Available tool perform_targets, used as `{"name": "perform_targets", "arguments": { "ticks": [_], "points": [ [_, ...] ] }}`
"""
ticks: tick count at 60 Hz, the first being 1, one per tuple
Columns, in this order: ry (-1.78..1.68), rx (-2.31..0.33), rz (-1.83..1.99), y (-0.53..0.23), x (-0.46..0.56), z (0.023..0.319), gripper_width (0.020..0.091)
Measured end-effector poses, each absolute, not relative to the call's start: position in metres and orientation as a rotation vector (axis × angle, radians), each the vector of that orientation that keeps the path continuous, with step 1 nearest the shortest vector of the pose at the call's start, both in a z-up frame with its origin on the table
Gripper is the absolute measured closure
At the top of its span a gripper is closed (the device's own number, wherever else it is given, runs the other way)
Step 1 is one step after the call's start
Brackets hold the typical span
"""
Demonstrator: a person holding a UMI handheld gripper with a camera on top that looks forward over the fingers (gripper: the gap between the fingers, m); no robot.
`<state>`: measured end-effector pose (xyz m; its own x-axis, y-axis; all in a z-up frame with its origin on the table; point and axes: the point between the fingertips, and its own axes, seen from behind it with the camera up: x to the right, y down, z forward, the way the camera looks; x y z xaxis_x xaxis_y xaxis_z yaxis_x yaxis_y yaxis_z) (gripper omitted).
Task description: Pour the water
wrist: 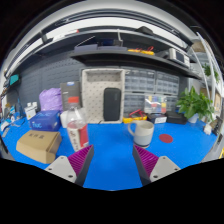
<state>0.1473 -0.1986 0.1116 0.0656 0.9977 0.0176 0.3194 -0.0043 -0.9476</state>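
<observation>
A clear plastic bottle (75,124) with a red cap and a red label stands on the blue table (112,155), just ahead of my left finger. A white mug (142,133) stands ahead of my right finger, its handle turned left. My gripper (113,162) is open, with bare blue table between the magenta pads (80,160). Both things stand beyond the fingertips, and neither is held.
A cardboard box (39,146) lies left of the bottle, with a blue packet (45,121) and a purple bag (50,99) behind it. A white cabinet with a black panel (103,98) stands at the back. A potted plant (194,104) and a red disc (166,138) are on the right.
</observation>
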Motion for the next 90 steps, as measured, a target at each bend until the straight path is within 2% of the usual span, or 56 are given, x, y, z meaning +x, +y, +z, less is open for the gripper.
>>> {"name": "perform_targets", "arguments": {
  "ticks": [13,22,44,58,59,69,70,71,72,81,90],
  "points": [
    [-1.540,-1.392,1.052,-0.279,0.143,0.090,0.0297],
    [-1.546,-1.347,1.110,-0.309,0.112,0.096,0.0298],
    [-1.481,-1.296,1.139,-0.313,0.040,0.109,0.0299],
    [-1.469,-1.256,1.150,-0.315,0.019,0.096,0.0488],
    [-1.470,-1.248,1.156,-0.317,0.018,0.096,0.0571],
    [-1.462,-1.210,1.212,-0.321,0.017,0.098,0.0643],
    [-1.462,-1.207,1.217,-0.321,0.017,0.098,0.0668],
    [-1.462,-1.200,1.219,-0.321,0.017,0.098,0.0659],
    [-1.462,-1.196,1.221,-0.321,0.017,0.098,0.0694],
    [-1.469,-1.196,1.219,-0.322,0.018,0.097,0.0697],
    [-1.455,-1.314,1.255,-0.314,0.014,0.097,0.0699]
  ]
}}
